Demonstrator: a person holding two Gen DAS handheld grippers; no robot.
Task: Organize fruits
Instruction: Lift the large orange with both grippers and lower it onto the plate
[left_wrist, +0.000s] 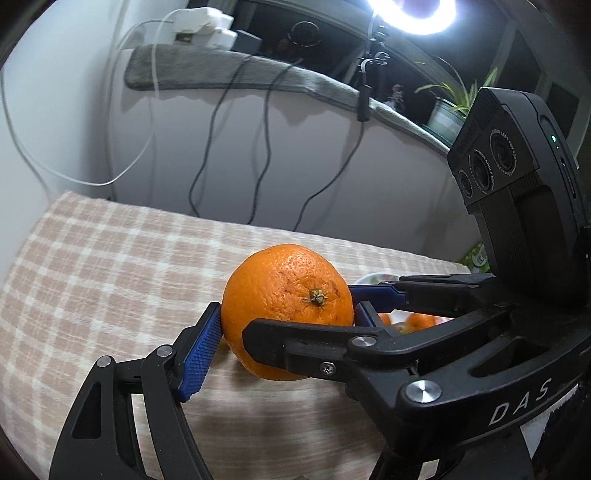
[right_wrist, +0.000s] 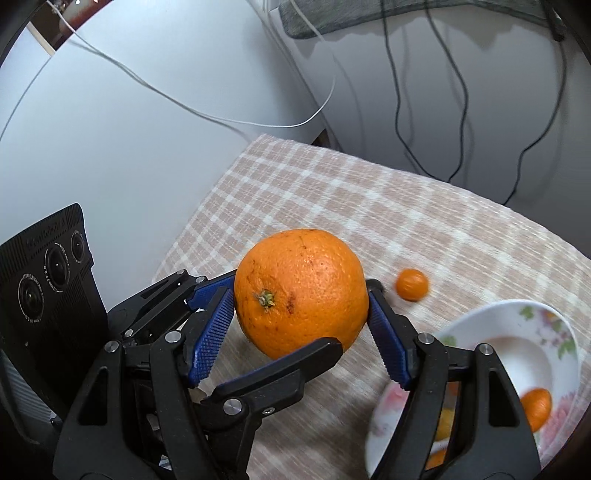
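Observation:
A large orange (left_wrist: 286, 308) (right_wrist: 301, 291) is held above the checked tablecloth (left_wrist: 110, 266) (right_wrist: 332, 192) by both grippers at once. My left gripper (left_wrist: 288, 325) presses its blue pads (left_wrist: 201, 349) on the orange's sides. My right gripper (right_wrist: 301, 332) does the same, its blue pads (right_wrist: 212, 341) touching the fruit left and right. A small mandarin (right_wrist: 412, 284) lies on the cloth beyond the orange. A white floral bowl (right_wrist: 517, 332) at the lower right holds small oranges (right_wrist: 537, 408).
A white wall and cabinet (right_wrist: 110, 129) stand behind the table, with hanging cables (left_wrist: 210, 140) (right_wrist: 458, 92). A grey mat (left_wrist: 229, 70), a potted plant (left_wrist: 447, 114) and a ring light (left_wrist: 413, 14) sit on the ledge above.

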